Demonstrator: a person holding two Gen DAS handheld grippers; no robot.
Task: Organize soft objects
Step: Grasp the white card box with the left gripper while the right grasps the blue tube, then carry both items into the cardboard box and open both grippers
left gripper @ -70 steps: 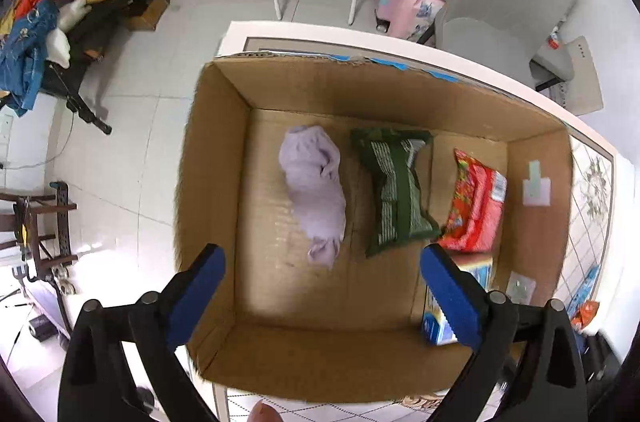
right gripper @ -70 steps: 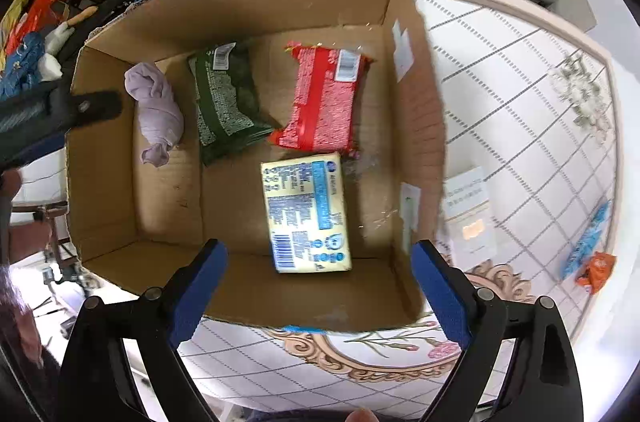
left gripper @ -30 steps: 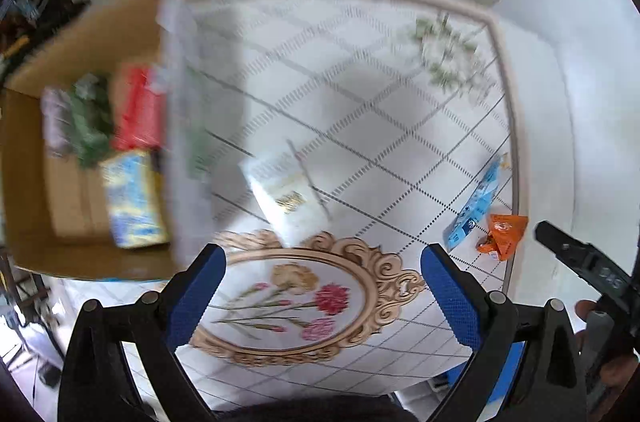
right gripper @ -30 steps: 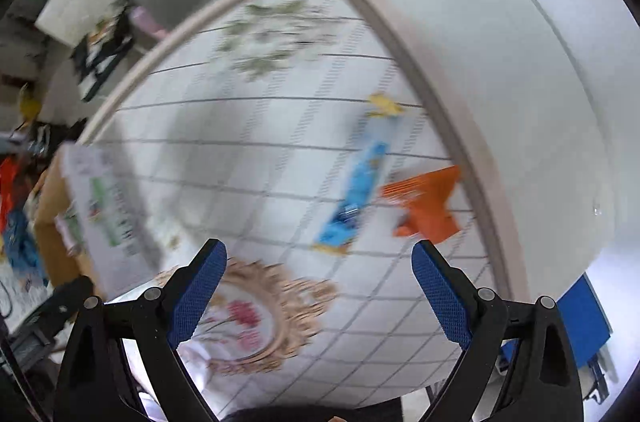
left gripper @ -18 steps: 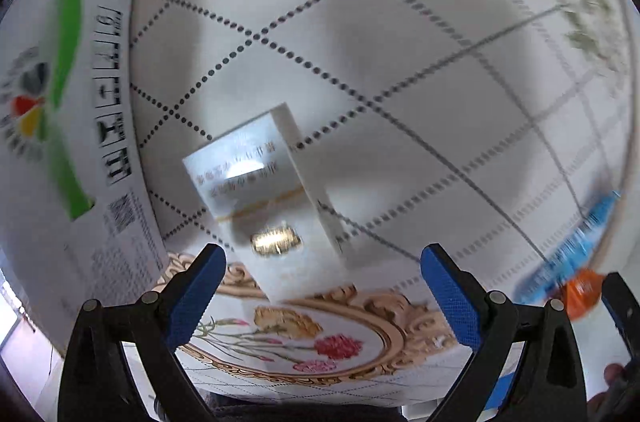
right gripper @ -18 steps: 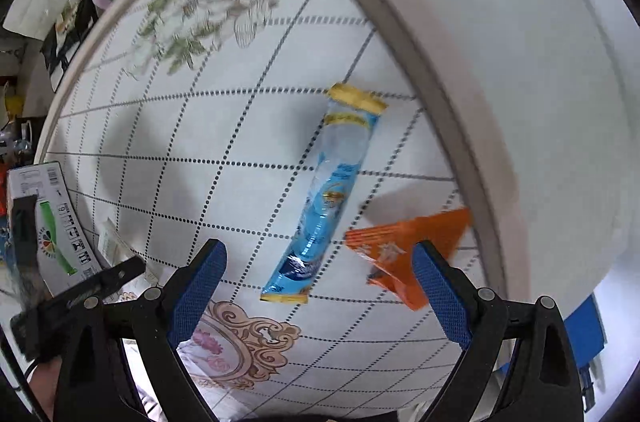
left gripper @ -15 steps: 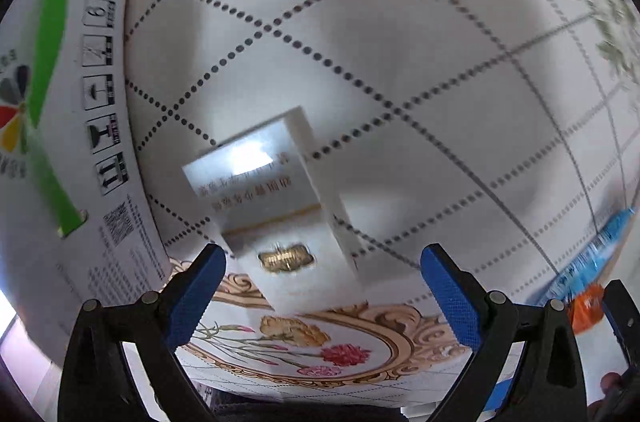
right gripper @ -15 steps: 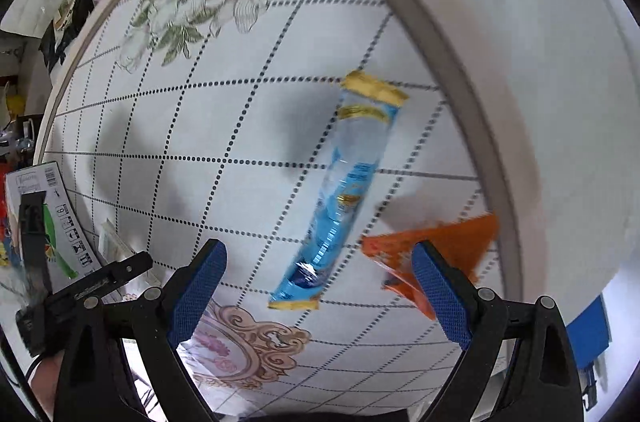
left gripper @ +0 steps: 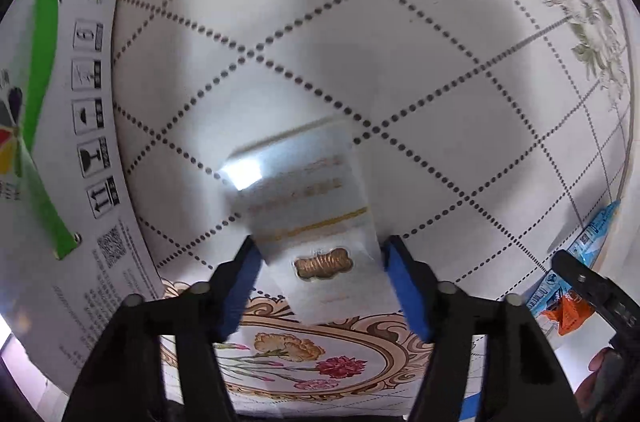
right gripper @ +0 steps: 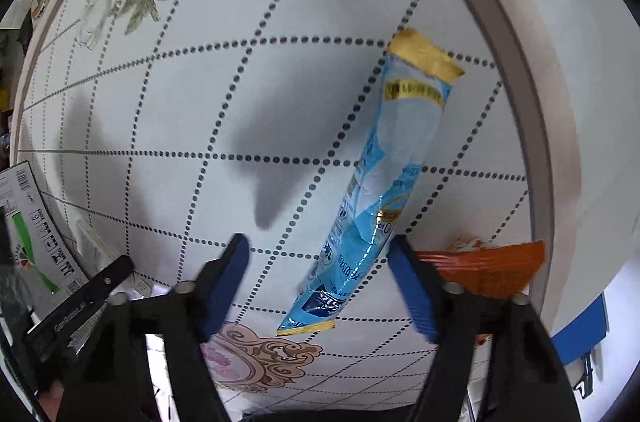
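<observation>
A white tissue pack (left gripper: 316, 222) with gold print lies on the patterned tablecloth. My left gripper (left gripper: 322, 262) is closed in around its near end, with a blue pad touching each side. A long blue snack pouch (right gripper: 380, 190) with a gold top lies on the cloth in the right wrist view. My right gripper (right gripper: 318, 262) straddles its lower end with the jaws partly closed and a gap left on both sides. An orange packet (right gripper: 492, 266) lies just right of the right finger. Both snacks also show at the right edge of the left wrist view (left gripper: 576, 286).
The white printed outer wall of the cardboard box (left gripper: 52, 142) stands at the left, and also shows in the right wrist view (right gripper: 28, 230). The table's rim (right gripper: 520, 126) curves close on the right, with a drop beyond it.
Both grippers have left the box, moved right and dropped low over the table. The left jaws closed onto the tissue pack; the right jaws narrowed around the blue pouch.
</observation>
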